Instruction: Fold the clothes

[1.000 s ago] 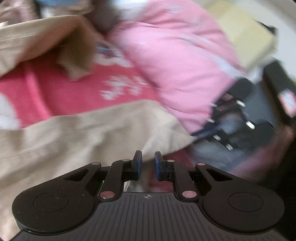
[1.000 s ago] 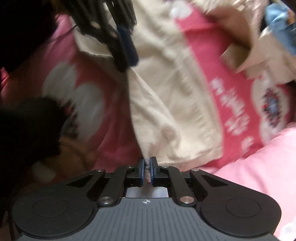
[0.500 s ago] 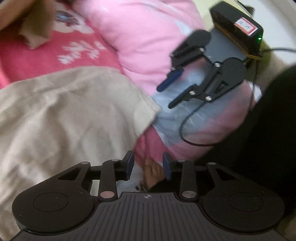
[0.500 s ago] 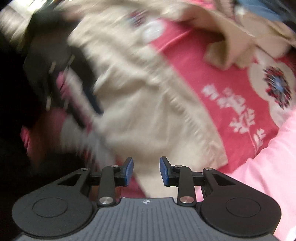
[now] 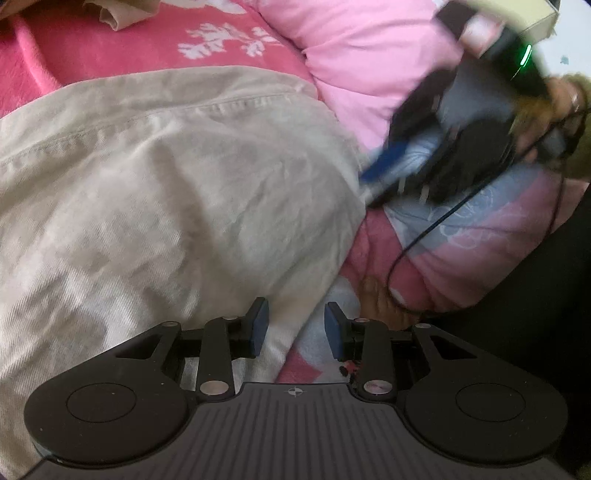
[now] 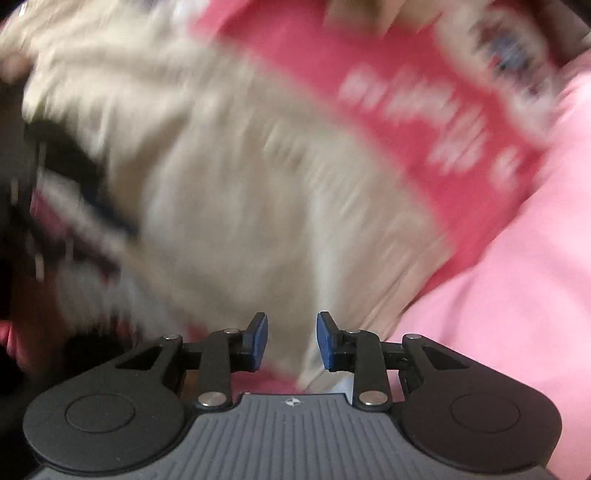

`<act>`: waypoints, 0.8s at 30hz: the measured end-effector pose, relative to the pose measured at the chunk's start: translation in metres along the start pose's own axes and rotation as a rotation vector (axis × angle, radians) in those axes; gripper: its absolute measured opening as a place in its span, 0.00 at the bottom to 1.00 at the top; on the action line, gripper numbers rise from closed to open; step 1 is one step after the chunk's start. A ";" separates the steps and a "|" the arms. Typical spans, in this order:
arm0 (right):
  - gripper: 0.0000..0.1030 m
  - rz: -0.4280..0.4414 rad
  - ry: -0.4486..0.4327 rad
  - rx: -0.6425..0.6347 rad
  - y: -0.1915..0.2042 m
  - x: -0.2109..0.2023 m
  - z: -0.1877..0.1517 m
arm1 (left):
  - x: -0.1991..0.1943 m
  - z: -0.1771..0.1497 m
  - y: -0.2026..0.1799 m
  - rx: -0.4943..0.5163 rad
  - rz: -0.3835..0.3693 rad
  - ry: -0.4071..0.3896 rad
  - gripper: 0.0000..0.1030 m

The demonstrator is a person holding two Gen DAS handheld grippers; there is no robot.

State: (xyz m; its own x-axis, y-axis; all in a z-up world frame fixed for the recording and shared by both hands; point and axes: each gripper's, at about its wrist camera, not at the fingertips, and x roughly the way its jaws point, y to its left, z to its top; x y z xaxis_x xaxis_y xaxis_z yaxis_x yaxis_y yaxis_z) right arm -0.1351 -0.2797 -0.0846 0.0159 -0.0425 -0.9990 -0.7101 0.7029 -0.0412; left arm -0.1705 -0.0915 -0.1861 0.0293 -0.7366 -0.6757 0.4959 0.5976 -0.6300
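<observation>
A beige garment (image 5: 166,177) lies spread on a red blanket with white flowers (image 5: 110,44). My left gripper (image 5: 295,328) is open low over the garment's near right edge; cloth and blanket show through the gap and nothing is pinched. The right gripper (image 5: 384,173) is a dark blur with a blue pad at the garment's right edge, held by a hand (image 5: 554,103). In the blurred right wrist view my right gripper (image 6: 291,339) points down over the beige garment (image 6: 240,192). Its jaws are closing, the pads still apart and off the cloth.
A pink quilt (image 5: 369,48) borders the blanket on the right and shows again as a pink quilt (image 6: 517,277). A black cable (image 5: 424,236) trails across it. Another tan garment (image 5: 118,14) lies crumpled at the far edge. The left gripper (image 6: 92,199) blurs at the left.
Both grippers went from shut to open, and the right one let go of the beige garment's edge. The left gripper sank toward the garment. The right gripper rolled and swept across it.
</observation>
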 end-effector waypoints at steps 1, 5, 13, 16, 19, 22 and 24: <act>0.30 -0.034 -0.032 0.000 -0.001 -0.002 0.006 | 0.000 0.000 0.000 0.005 0.001 0.000 0.32; 0.29 -0.243 -0.063 -0.066 -0.005 0.030 0.022 | 0.001 0.000 0.000 0.002 -0.001 -0.001 0.32; 0.25 -0.311 -0.205 -0.089 0.020 0.004 0.035 | -0.022 -0.011 0.005 -0.075 0.000 -0.045 0.32; 0.26 -0.129 -0.345 -0.096 0.036 -0.021 0.056 | -0.047 -0.015 0.013 -0.117 -0.018 -0.095 0.32; 0.26 0.004 -0.432 -0.177 0.064 -0.021 0.087 | -0.067 -0.021 0.025 -0.175 0.006 -0.146 0.33; 0.26 0.086 -0.458 -0.257 0.084 0.001 0.115 | -0.073 -0.035 0.045 -0.267 0.064 -0.153 0.34; 0.26 0.018 -0.412 -0.299 0.092 0.028 0.132 | -0.073 -0.047 0.052 -0.329 0.055 -0.181 0.33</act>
State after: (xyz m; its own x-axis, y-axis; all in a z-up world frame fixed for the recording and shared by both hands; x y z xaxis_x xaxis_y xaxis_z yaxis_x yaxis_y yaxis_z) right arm -0.1072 -0.1226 -0.1190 0.2355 0.2938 -0.9264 -0.8823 0.4643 -0.0770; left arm -0.1870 0.0082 -0.1877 0.2152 -0.7271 -0.6520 0.1849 0.6859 -0.7038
